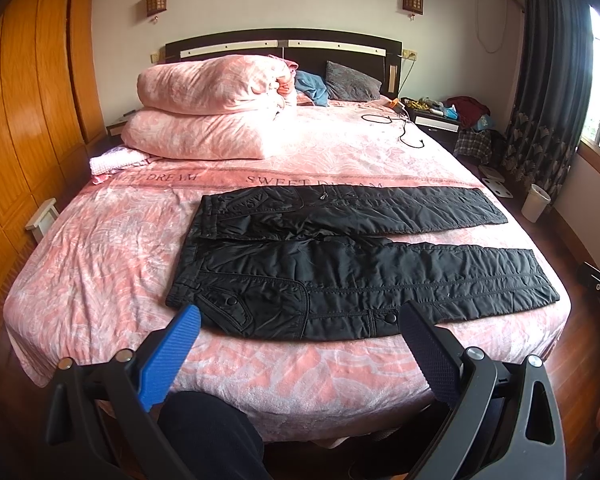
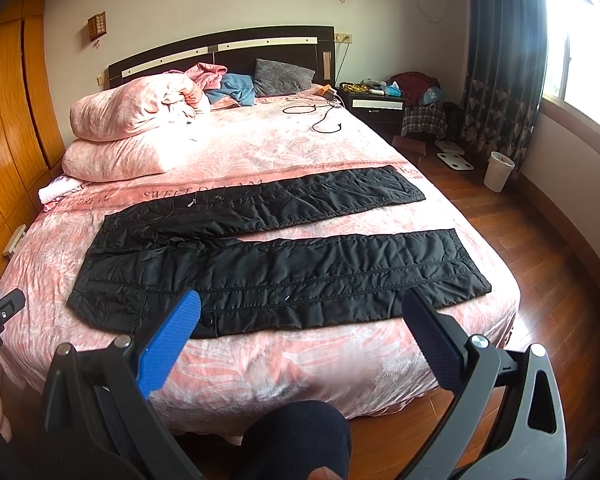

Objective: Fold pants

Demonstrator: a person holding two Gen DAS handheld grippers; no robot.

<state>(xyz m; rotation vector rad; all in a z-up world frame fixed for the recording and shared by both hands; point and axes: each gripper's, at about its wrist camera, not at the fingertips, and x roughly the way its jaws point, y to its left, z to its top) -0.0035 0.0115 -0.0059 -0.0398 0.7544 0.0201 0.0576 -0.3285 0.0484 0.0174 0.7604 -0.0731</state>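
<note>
Black padded pants (image 1: 340, 256) lie flat and unfolded across the foot of a pink bed (image 1: 100, 264), waist to the left, both legs stretched to the right with a gap between them. They also show in the right wrist view (image 2: 268, 256). My left gripper (image 1: 300, 320) is open and empty, held above the bed's front edge near the waist and hip pocket. My right gripper (image 2: 302, 308) is open and empty, above the near leg's lower edge. Each has one blue finger (image 1: 172, 356) and one black finger (image 2: 432, 340).
Stacked pink duvets (image 1: 208, 112) sit at the bed's back left, with pillows and a black cable (image 1: 404, 128) near the headboard. A wooden wardrobe (image 1: 28, 100) stands to the left. A white bin (image 2: 498, 171) and nightstand (image 2: 376, 104) stand to the right on wooden floor.
</note>
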